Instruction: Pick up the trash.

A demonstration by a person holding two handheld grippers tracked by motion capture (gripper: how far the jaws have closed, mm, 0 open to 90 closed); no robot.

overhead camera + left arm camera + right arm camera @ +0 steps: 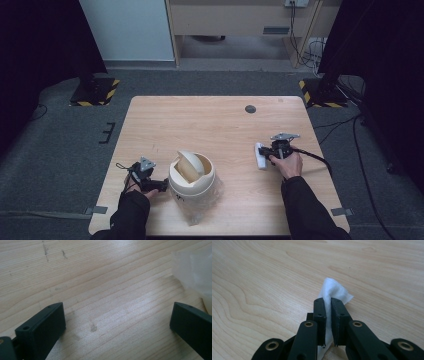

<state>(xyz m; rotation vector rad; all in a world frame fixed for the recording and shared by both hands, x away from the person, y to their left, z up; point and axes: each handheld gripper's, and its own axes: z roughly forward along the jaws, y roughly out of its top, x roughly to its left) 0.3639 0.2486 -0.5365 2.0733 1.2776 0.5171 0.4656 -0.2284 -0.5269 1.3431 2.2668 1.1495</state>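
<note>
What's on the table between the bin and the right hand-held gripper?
Nothing: in the high view, bare wood runs from the cream swing-lid bin to the white tissue pinched in the right hand-held gripper.

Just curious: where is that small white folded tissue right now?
The small white folded tissue is pinched in the right gripper, low over the wooden table, right of the cream swing-lid bin.

A light wooden table (210, 120) stands on grey carpet (60, 145). Black stand bases with yellow-black hazard stripes (95, 92) sit off both far corners. Beyond: a pale panel (127, 30), a wooden desk (235, 20), and loose cables (312, 50).
</note>
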